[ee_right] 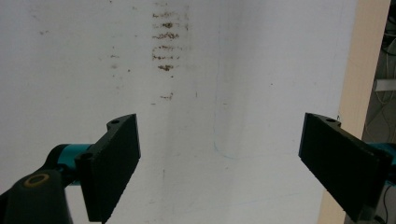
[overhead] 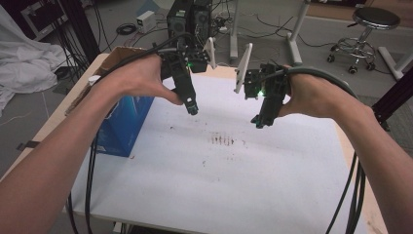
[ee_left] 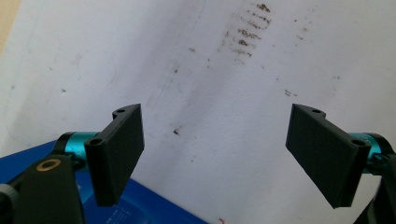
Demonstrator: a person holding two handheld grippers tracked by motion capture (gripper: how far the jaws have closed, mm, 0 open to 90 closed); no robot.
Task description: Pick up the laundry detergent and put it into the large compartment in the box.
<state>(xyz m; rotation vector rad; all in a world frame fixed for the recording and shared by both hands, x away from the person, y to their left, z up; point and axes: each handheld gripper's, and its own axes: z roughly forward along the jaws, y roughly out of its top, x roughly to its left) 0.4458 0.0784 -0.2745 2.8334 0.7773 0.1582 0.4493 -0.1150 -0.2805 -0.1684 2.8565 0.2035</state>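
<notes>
Both hands hold grippers above a white sheet (overhead: 229, 165) that covers the table. My left gripper (overhead: 192, 108) hangs over the sheet's back left part, pointing down. In the left gripper view its jaws stand wide apart with nothing between them, so the left gripper (ee_left: 212, 154) is open. My right gripper (overhead: 259, 120) hovers over the sheet's back middle, also pointing down. The right gripper (ee_right: 219, 163) is open too, with bare sheet between its jaws. A patch of brown smudges (overhead: 224, 140) marks the sheet between the two grippers.
A blue box (overhead: 124, 124) stands at the sheet's left edge, close under my left forearm, with a cardboard box (overhead: 117, 56) behind it. Cables (overhead: 353, 195) trail off the table's near side. A stool (overhead: 372, 22) and computer cases (overhead: 187, 17) stand on the floor beyond.
</notes>
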